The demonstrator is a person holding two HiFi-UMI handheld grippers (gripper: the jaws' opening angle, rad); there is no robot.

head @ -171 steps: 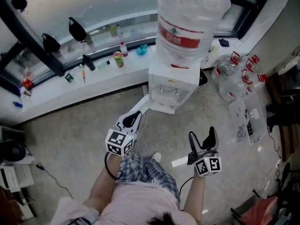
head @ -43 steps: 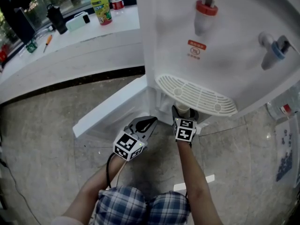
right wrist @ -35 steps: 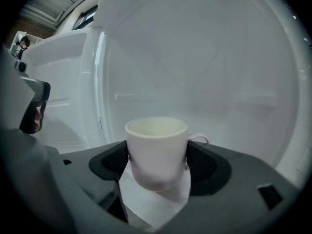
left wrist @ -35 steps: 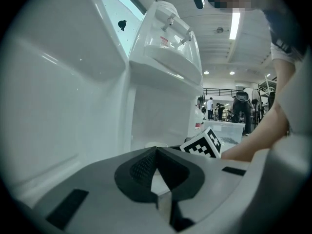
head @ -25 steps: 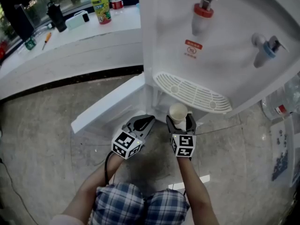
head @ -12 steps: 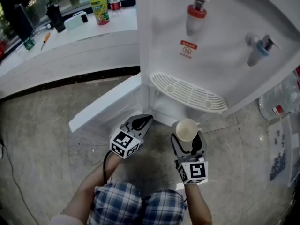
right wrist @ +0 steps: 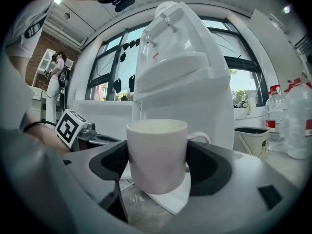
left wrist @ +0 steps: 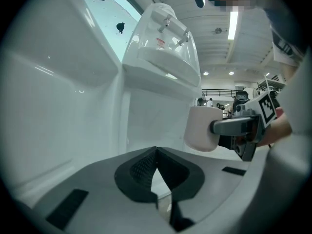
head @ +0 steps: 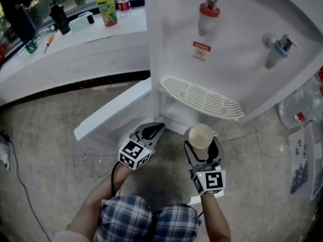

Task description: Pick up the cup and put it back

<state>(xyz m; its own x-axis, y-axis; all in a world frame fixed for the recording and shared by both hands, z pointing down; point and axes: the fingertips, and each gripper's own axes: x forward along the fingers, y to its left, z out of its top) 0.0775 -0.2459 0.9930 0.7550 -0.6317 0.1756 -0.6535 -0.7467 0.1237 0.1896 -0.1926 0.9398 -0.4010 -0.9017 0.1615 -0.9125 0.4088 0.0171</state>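
Note:
A white cup (head: 200, 136) with a handle stands upright between the jaws of my right gripper (head: 202, 146), which is shut on its sides. It hangs above the floor, just in front of the water dispenser's drip tray (head: 202, 99). In the right gripper view the cup (right wrist: 157, 152) fills the middle, with the pads of my right gripper (right wrist: 157, 167) pressed on both sides of it. My left gripper (head: 154, 130) is level beside it to the left, its jaws shut and empty. From the left gripper view, my left gripper (left wrist: 156, 152) has the cup (left wrist: 202, 128) on its right.
The white water dispenser (head: 237, 59) rises ahead with a red tap (head: 208, 11) and a blue tap (head: 276, 48). Its lower cabinet door (head: 111, 112) swings open to the left. A counter (head: 75, 39) with a can and bottles runs behind; large water bottles (head: 303, 105) stand at right.
My right gripper has drawn the cup out from under the dispenser, up and toward the person, then nearly stopped. The left gripper has stayed in place.

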